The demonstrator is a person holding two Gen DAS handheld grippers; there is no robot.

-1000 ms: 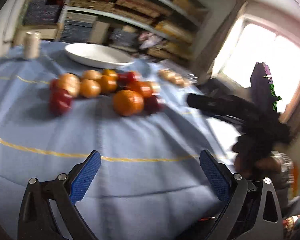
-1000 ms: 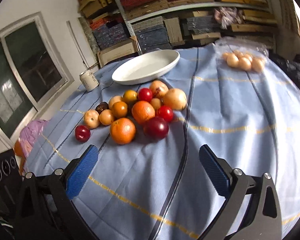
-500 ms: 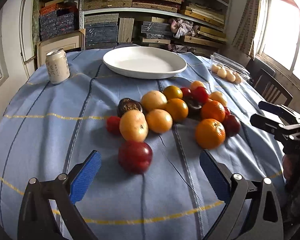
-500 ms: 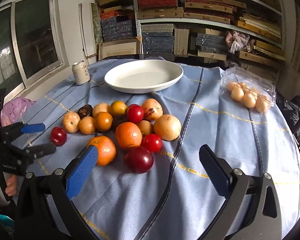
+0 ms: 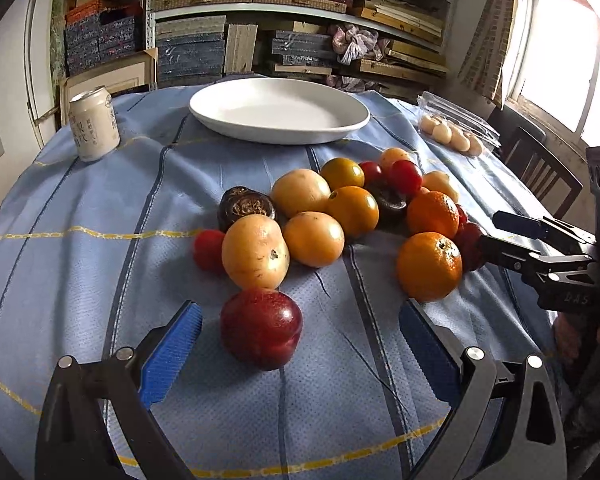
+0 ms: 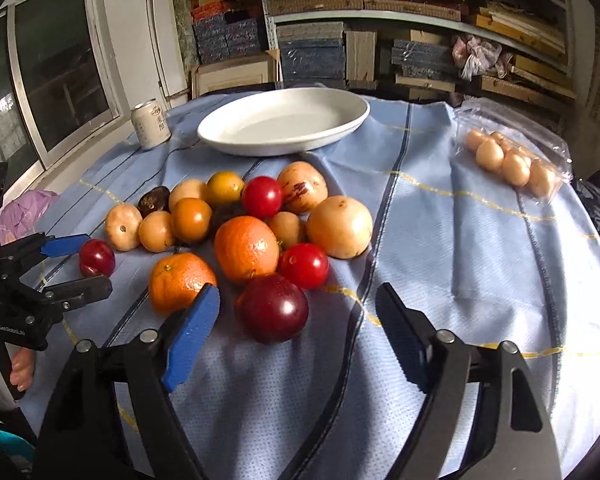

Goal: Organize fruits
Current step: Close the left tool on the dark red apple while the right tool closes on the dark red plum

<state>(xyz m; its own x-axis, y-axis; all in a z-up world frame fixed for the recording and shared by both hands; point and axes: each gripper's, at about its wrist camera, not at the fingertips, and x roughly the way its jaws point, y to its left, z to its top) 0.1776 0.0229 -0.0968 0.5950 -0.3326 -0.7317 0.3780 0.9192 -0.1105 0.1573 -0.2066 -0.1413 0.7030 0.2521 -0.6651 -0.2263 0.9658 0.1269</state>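
Counter [image 6: 480, 248], blue striped cloth, contents left to right:

- Drink can [image 6: 151, 123], upright, near the far left edge.
- Left gripper [image 5: 298, 354]: fingers spread wide, empty, a dark red plum [image 5: 261, 328] lying on the cloth between them, untouched.
- Fruit pile [image 6: 244, 224], mid-counter, toward the near edge: pale yellow pears, small orange-yellow fruits, two oranges, red plums, two dark wrinkled fruits, most touching their neighbours.
- White dish [image 6: 284, 122], at the far edge behind the pile, no fruit in it; the likely destination.
- Right gripper [image 6: 298, 318]: fingers closing, not yet pressing anything; a large dark plum [image 6: 272, 307] sits between them, nearer the left finger, with the nearer orange [image 6: 180, 282] just behind that finger.
- Clear plastic tray of eggs [image 6: 512, 162], toward the far right edge.

Risks, as judged:
- The closing left finger may catch the orange and nudge it into the pile, setting round fruit rolling toward the near edge.
- An off-centre pinch may squirt the smooth plum out or bruise it.
- Both grippers work the same pile and may collide.
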